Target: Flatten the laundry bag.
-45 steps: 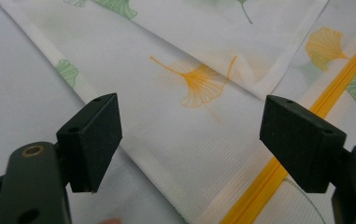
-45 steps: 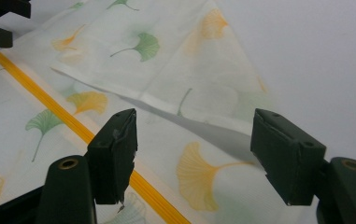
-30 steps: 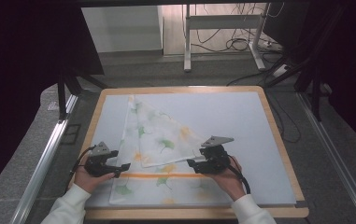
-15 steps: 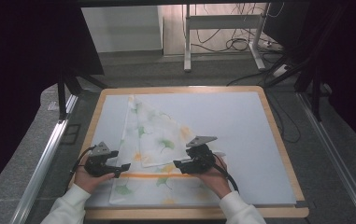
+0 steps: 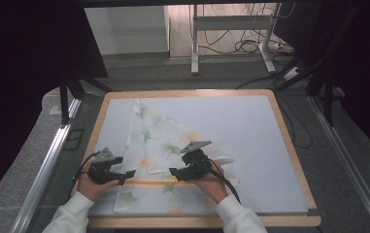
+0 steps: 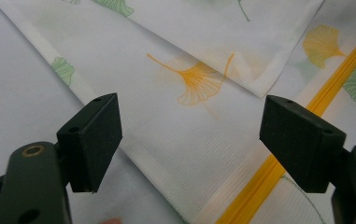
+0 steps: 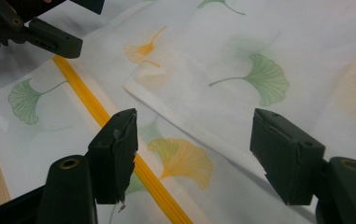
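Note:
A white cloth (image 5: 158,141) printed with green and yellow ginkgo leaves and crossed by an orange stripe (image 5: 148,182) lies partly folded on the left half of the table. My left gripper (image 5: 124,176) sits at the cloth's left edge, near the stripe. Its jaws stand open (image 6: 189,135) over the cloth (image 6: 185,144), with a folded corner (image 6: 263,91) just ahead. My right gripper (image 5: 174,174) hovers over the middle of the cloth, also open (image 7: 194,149), above the stripe (image 7: 101,112) and a folded edge (image 7: 175,116). The left gripper (image 7: 40,32) shows at the top left of the right gripper view.
The cloth rests on a pale blue mat (image 5: 241,126) framed by a wooden table rim (image 5: 289,141). A metal rail (image 5: 46,165) runs along the left side. Desk legs and cables (image 5: 250,43) stand on the floor beyond the table.
My right gripper has moved left, from the cloth's right part to its middle. The left gripper has stayed where it was.

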